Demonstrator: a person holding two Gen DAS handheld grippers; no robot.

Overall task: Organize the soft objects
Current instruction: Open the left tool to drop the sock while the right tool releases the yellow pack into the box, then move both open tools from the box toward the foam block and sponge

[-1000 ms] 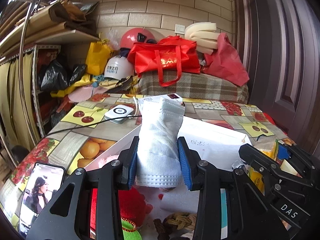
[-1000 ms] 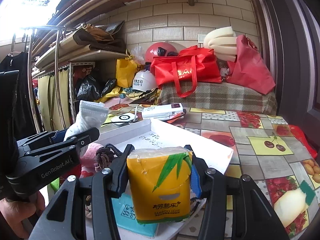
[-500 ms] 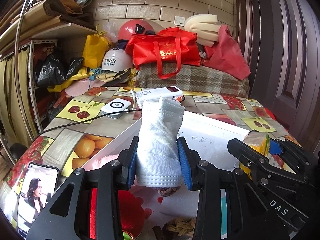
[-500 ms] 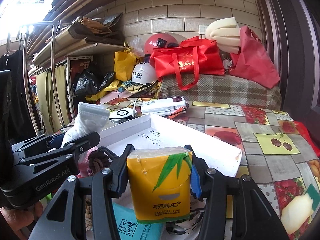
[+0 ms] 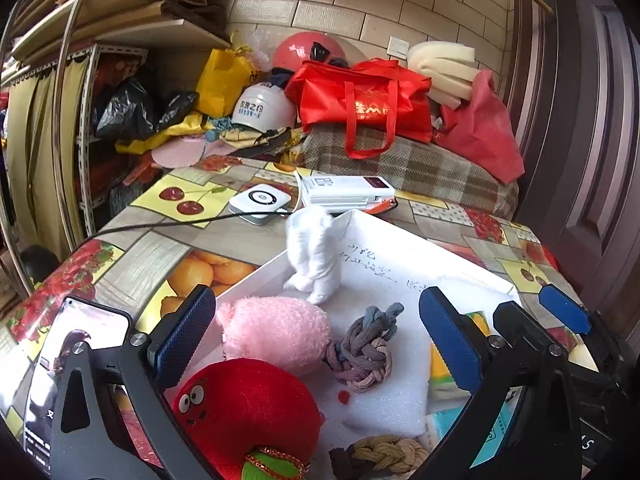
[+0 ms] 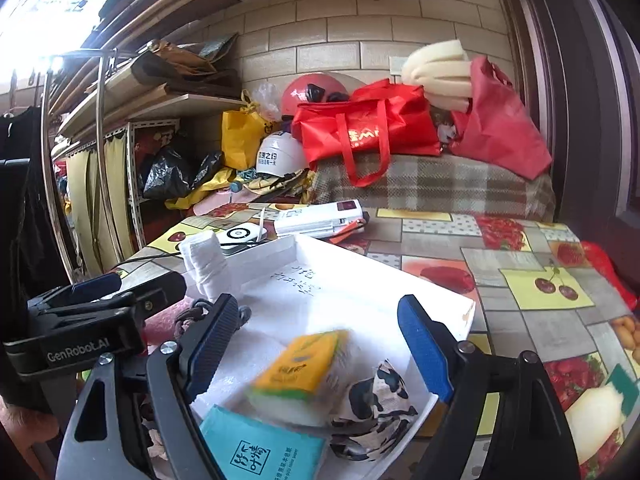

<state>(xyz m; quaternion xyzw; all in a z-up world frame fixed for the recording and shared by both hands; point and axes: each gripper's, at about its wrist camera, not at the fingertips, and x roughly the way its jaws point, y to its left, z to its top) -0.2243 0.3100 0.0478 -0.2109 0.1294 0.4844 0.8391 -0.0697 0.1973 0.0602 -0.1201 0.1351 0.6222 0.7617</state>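
My left gripper [image 5: 320, 344] is open and empty above the white tray [image 5: 460, 256]. The white face mask bundle [image 5: 314, 254] lies in the tray ahead of it, blurred; it also shows in the right wrist view [image 6: 206, 264]. A pink plush [image 5: 276, 334], a grey knotted rope [image 5: 366, 346] and a red plush [image 5: 244, 412] lie below the left jaws. My right gripper [image 6: 320, 344] is open and empty. The yellow tissue pack [image 6: 304, 372] lies blurred in the tray [image 6: 400, 296] below it, beside a teal tissue pack [image 6: 260, 448] and a black-and-white cloth [image 6: 372, 408].
A phone [image 5: 68, 364] lies left of the tray. A white round device [image 5: 260, 202] with a black cable and a white power bank [image 5: 346, 194] lie behind the tray. Red bags [image 5: 360, 100], helmets and a shelf rack [image 5: 80, 120] crowd the back.
Both grippers have opened. The face mask bundle has dropped from the left gripper into the tray, and the yellow tissue pack has dropped from the right gripper into the tray.
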